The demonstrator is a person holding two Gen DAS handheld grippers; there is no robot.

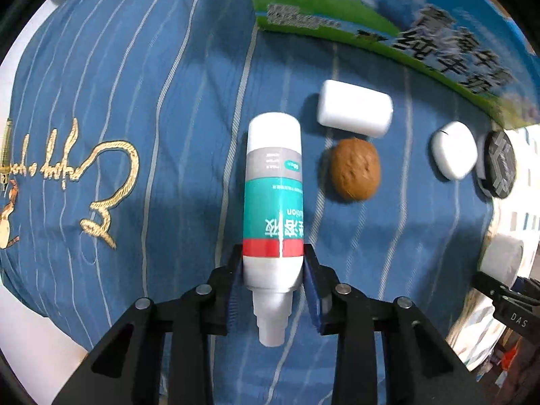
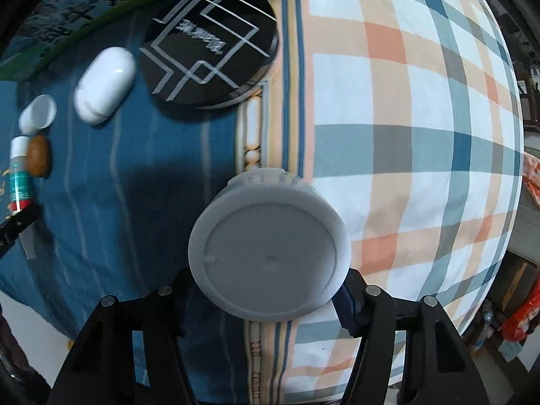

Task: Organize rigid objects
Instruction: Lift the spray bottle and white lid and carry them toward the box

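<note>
My left gripper is shut on a white bottle with a teal and red label, gripped near its nozzle end above the blue striped cloth. To the right of the bottle lie a white block, a walnut, a white earbud case and a black round disc. My right gripper is shut on a round white jar, seen bottom-first, over the edge between the blue cloth and a checked sheet. The disc and case lie beyond it.
A blue and green milk carton borders the far side of the row. Gold embroidery marks the cloth at left. The checked sheet spreads to the right, with clutter past its edge.
</note>
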